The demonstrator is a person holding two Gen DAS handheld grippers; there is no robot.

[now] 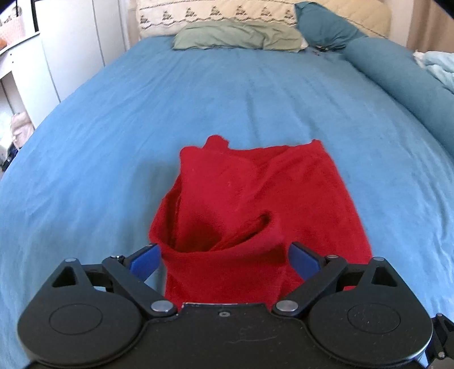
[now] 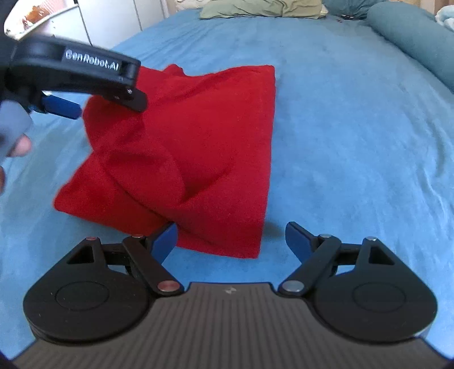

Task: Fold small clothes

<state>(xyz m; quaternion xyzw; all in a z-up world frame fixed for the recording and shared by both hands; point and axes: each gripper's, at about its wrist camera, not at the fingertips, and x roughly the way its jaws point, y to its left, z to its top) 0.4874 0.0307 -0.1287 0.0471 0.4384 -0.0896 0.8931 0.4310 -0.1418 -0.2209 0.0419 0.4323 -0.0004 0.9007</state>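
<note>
A small red garment (image 1: 249,193) lies partly folded on the blue bed sheet (image 1: 113,127). In the left wrist view its near edge is bunched up between the wide-spread blue fingers (image 1: 144,261) of my left gripper (image 1: 224,262); the jaws are open around the cloth, not clamped. In the right wrist view the red garment (image 2: 198,147) lies ahead, and my left gripper (image 2: 85,110) hovers over its far left corner. My right gripper (image 2: 231,241) is open at the garment's near right corner, its left finger (image 2: 164,241) touching the cloth edge.
A green pillow (image 1: 238,38) and a patterned cream pillow (image 1: 215,15) lie at the head of the bed. A teal bolster (image 1: 397,76) runs along the right side. White furniture (image 1: 65,48) stands left of the bed.
</note>
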